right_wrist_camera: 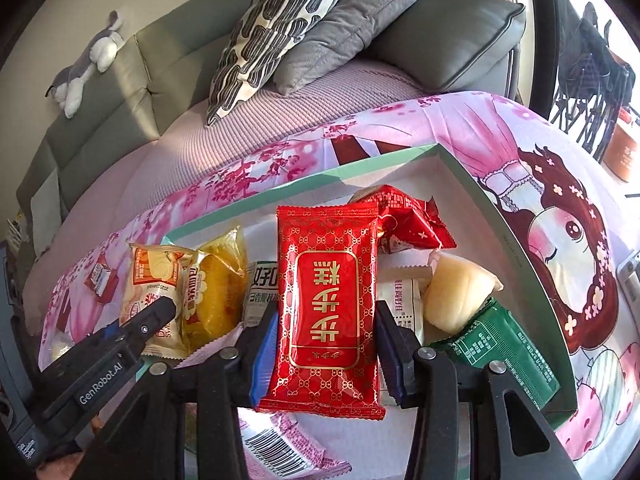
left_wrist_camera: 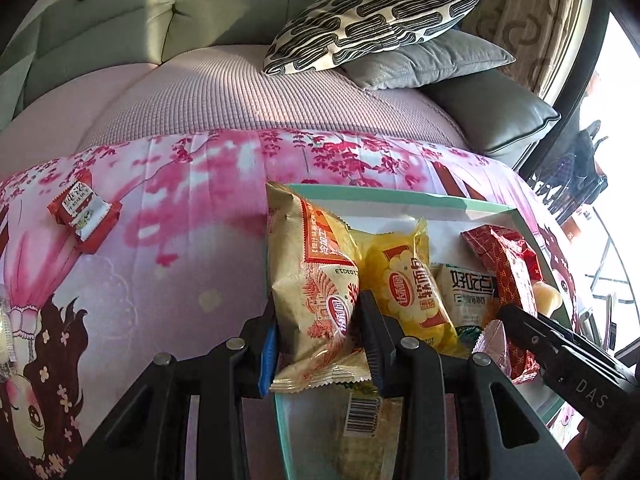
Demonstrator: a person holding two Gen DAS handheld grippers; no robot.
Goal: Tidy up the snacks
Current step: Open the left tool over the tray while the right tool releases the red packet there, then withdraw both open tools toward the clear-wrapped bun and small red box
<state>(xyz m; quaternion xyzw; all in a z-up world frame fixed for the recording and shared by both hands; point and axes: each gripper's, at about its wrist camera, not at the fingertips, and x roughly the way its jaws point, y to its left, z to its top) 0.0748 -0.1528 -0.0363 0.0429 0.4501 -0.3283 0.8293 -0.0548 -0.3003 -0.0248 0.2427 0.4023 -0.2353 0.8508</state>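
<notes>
Left wrist view, left gripper (left_wrist_camera: 318, 344) clamped on beige bread packet (left_wrist_camera: 310, 280) above teal box (left_wrist_camera: 400, 196), right gripper (right_wrist_camera: 326, 344) gripping red cake packet (right_wrist_camera: 328, 304) over same box, small red snack (left_wrist_camera: 84, 214) left of box on pink cloth (left_wrist_camera: 180, 260).

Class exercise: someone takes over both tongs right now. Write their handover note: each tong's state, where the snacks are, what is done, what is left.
Left tongs: shut on the beige snack pack, held over the box.
Right tongs: shut on the red patterned pack, also over the box.
Done: yellow cake pack, white pack, green pack and others are in the box.
Left: release both packs, then fetch the small red pack lying outside on the pink cloth.
</notes>
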